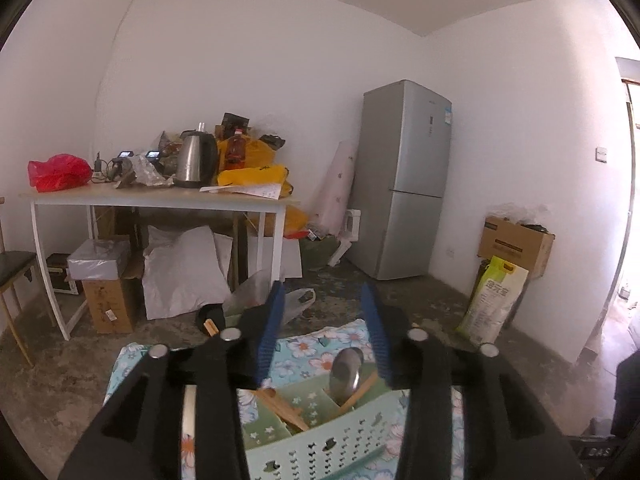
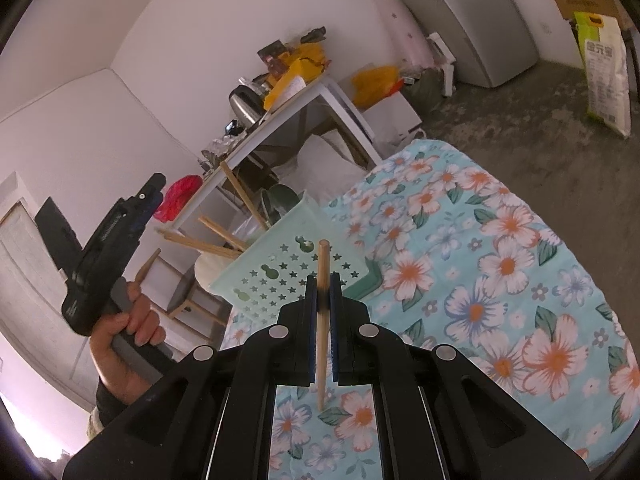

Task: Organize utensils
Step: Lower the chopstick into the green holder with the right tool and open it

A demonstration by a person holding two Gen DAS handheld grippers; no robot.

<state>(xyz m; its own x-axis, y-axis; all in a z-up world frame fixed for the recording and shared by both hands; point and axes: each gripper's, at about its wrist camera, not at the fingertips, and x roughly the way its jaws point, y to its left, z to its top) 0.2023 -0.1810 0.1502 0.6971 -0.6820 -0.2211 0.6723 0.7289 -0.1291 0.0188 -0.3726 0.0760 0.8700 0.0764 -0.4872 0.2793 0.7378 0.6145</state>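
Observation:
A pale green perforated utensil basket (image 1: 320,448) stands on the floral tablecloth (image 2: 480,280). Its compartments hold several wooden chopsticks (image 1: 280,404) and a metal spoon (image 1: 347,372). My left gripper (image 1: 323,292) hovers above the basket, its blue pads apart with nothing between them. In the right wrist view a hand holds that left gripper (image 2: 150,194) up and to the left of the basket (image 2: 280,272). My right gripper (image 2: 323,280) is shut on a single wooden chopstick (image 2: 322,360), which stands nearly upright in front of the basket's starred wall. More chopsticks (image 2: 216,242) lean out of the basket.
Behind the work table stands a white table (image 1: 160,200) crowded with a steel kettle (image 1: 196,158), bags and bottles. Boxes and white sacks lie under it. A grey fridge (image 1: 404,180), a cardboard box (image 1: 516,244) and a rice bag (image 1: 496,300) stand at the right.

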